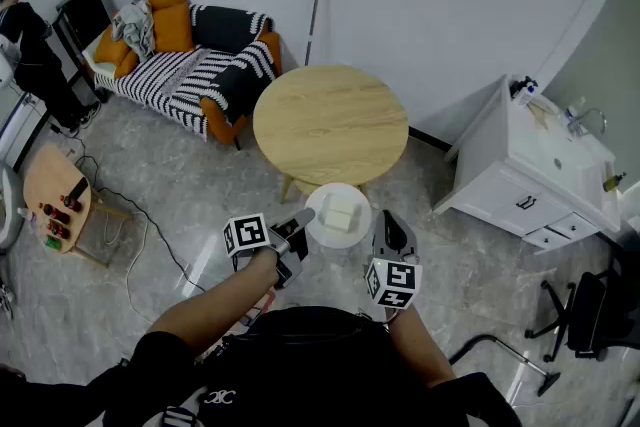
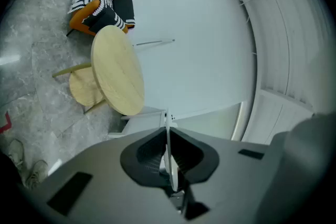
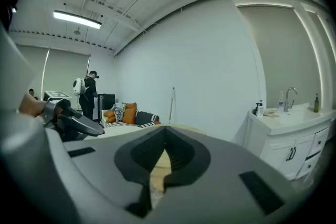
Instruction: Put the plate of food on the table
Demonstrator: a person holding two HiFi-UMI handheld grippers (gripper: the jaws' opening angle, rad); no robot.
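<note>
Left gripper [image 1: 299,225] jaws pinch the plate [image 1: 322,226] rim, bench [image 1: 330,120] just beyond the plate; right gripper [image 1: 386,223] jaws barely parted, empty

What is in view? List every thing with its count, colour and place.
plate: one, white, in the air just short of the table's near edge
food: one portion, pale, on the plate
table: one, round, light wood, centre
sofa: one, black-and-white stripes, orange cushions, upper left
sink cabinet: one, white, right
side table: one, wood, left edge
office chair: one, black, lower right
pole: one, pale, against the far wall
person: one, dark clothes, near the sofa
left gripper: one, grey, fingers shut on the plate's left rim
right gripper: one, grey, by the plate's right rim, fingers slightly apart, empty
</note>
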